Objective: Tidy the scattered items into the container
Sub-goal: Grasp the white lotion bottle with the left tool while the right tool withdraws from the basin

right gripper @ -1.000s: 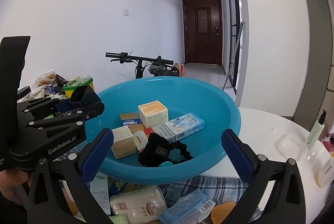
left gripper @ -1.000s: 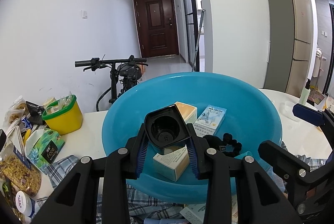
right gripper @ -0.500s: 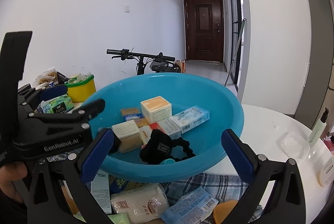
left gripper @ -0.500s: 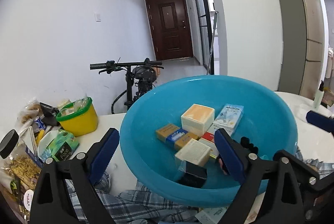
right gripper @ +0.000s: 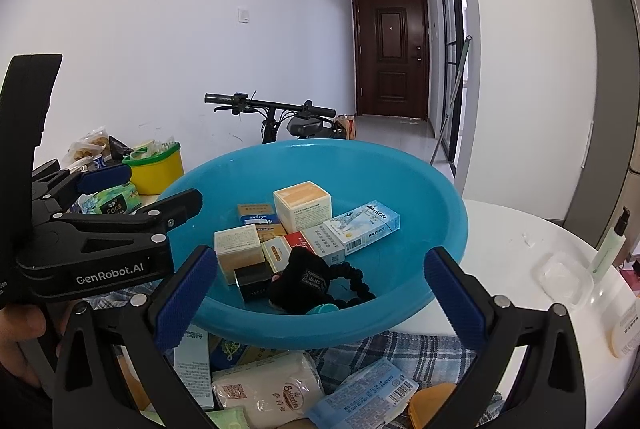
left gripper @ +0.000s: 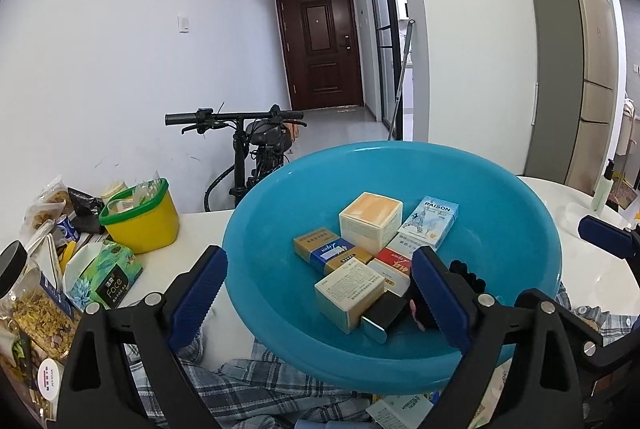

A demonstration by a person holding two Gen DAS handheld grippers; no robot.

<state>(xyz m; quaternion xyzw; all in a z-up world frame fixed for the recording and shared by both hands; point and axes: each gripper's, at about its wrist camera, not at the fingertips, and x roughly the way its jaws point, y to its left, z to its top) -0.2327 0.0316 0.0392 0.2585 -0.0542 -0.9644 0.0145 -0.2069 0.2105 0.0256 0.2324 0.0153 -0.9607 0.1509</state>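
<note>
A large blue basin (left gripper: 500,189) (right gripper: 400,169) stands on a white table and holds several small boxes, a black scrunchie (right gripper: 352,279) and a black square container (left gripper: 386,311) (right gripper: 252,283) lying on its side at the near edge. My left gripper (left gripper: 320,299) is open and empty, just in front of the basin's near rim. My right gripper (right gripper: 316,297) is open and empty, in front of the basin. Scattered packets (right gripper: 264,389) lie on a checked cloth (right gripper: 420,345) below the right gripper.
A yellow tub with a green rim (left gripper: 140,217), a tissue pack (left gripper: 104,277) and snack bags (left gripper: 32,313) stand left of the basin. A pump bottle (right gripper: 610,241) and a clear lid (right gripper: 560,277) are on the right. A bicycle (left gripper: 256,141) stands behind the table.
My left gripper opened and let go of the black square container, which dropped into the basin and tipped on its side. The left gripper then drew back. The right gripper stayed open.
</note>
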